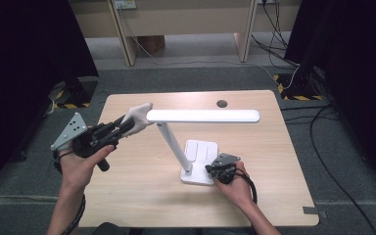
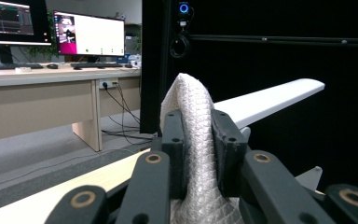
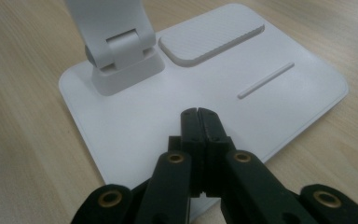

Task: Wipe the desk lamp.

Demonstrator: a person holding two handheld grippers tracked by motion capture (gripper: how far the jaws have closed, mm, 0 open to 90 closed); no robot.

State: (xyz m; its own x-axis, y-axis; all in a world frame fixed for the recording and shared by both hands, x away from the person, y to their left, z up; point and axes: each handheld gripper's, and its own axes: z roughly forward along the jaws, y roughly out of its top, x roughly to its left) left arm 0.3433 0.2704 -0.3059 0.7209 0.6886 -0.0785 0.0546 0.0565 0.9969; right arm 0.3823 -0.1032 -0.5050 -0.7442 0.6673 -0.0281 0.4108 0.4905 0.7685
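A white desk lamp [image 1: 196, 147] stands near the middle of the wooden table [image 1: 142, 196], its long flat head [image 1: 203, 116] held level above the top and its slanted arm [image 1: 174, 144] running down to the base [image 1: 200, 161] at about 5 o'clock from the table's centre.

The left gripper [image 1: 127, 125] is clamped on a folded white cloth [image 1: 138, 117]; in the left gripper view the 2 black jaws pinch the textured fabric [image 2: 193, 140] between them, and the cloth's free end sits right at the lamp head's left tip, at roughly 9 o'clock from the head's middle. Whether the fabric actually touches the tip I cannot tell from here.

The right gripper [image 1: 214, 171] has its jaws pressed together on nothing, and its closed tip [image 3: 199, 114] rests on or just above the flat white base plate [image 3: 135, 126], at about 6 o'clock from the hinge block [image 3: 121, 56]. It looks like it is pinning the lamp steady.

My reading is that this is a wiping job at its early stage: the cloth is gripped, the lamp is braced, and the cloth is only at 1 end of the head. The whole length of the head toward 3 o'clock appears yet to be covered, and the arm and base too if they are meant to be cleaned.
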